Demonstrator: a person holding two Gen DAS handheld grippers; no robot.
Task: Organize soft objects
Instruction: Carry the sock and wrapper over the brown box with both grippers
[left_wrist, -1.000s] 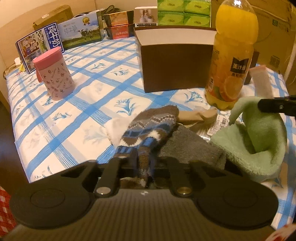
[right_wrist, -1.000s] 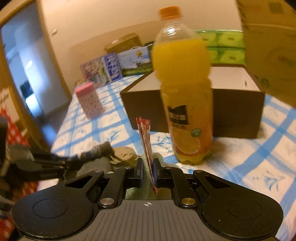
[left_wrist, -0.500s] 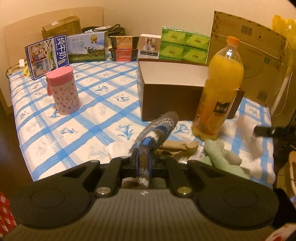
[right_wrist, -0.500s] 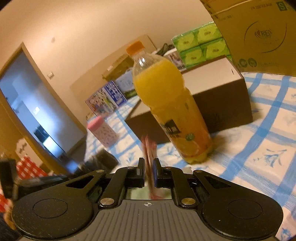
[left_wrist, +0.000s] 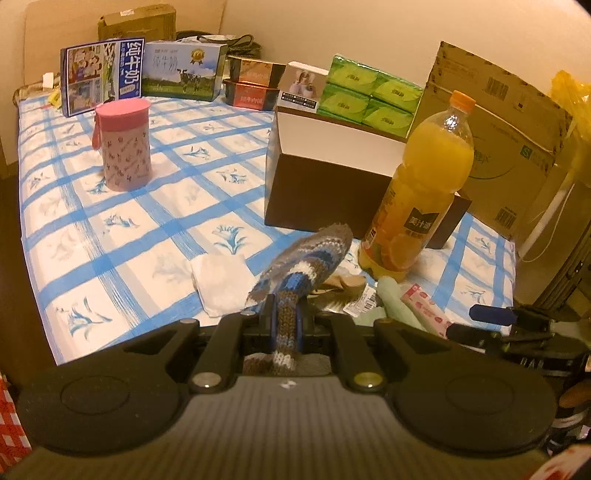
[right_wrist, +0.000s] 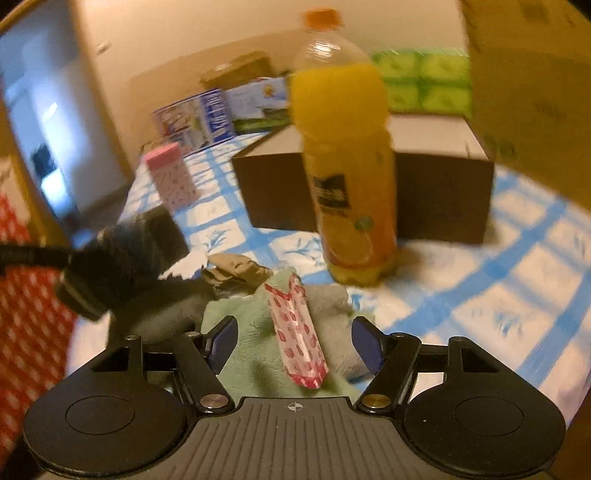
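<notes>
My left gripper (left_wrist: 282, 319) is clenched on the cuff end of a knitted sock striped in brown, blue and white (left_wrist: 306, 254); the rest of the sock sticks up and away from the jaws toward the centre of the left wrist frame, lifted clear of the blue-and-white checked tablecloth (left_wrist: 110, 229).

My right gripper (right_wrist: 293, 341) has its jaws opening, with blue pads standing wide to either side. Between them, touching neither pad, lies a narrow pink-and-white patterned packet (right_wrist: 295, 328), resting on a pale green fleece cloth (right_wrist: 243, 321) at lower centre of the right wrist frame. In the left view the same packet shows at lower right, just beside the green cloth.

To the left of the green cloth in the right wrist frame I see a grey soft cloth (right_wrist: 155, 317), partly hidden and blurred, and a crumpled tan fabric piece (right_wrist: 236, 271) just above it. A white folded cloth (left_wrist: 219, 280) lies flat on the tablecloth left of the held sock.

A tall plastic bottle of orange juice with an orange cap (left_wrist: 421, 192) stands upright right of centre, close in front of a dark brown box with a white top (left_wrist: 325, 177). A pink lidded patterned canister (left_wrist: 123, 144) stands well apart at upper left.
</notes>
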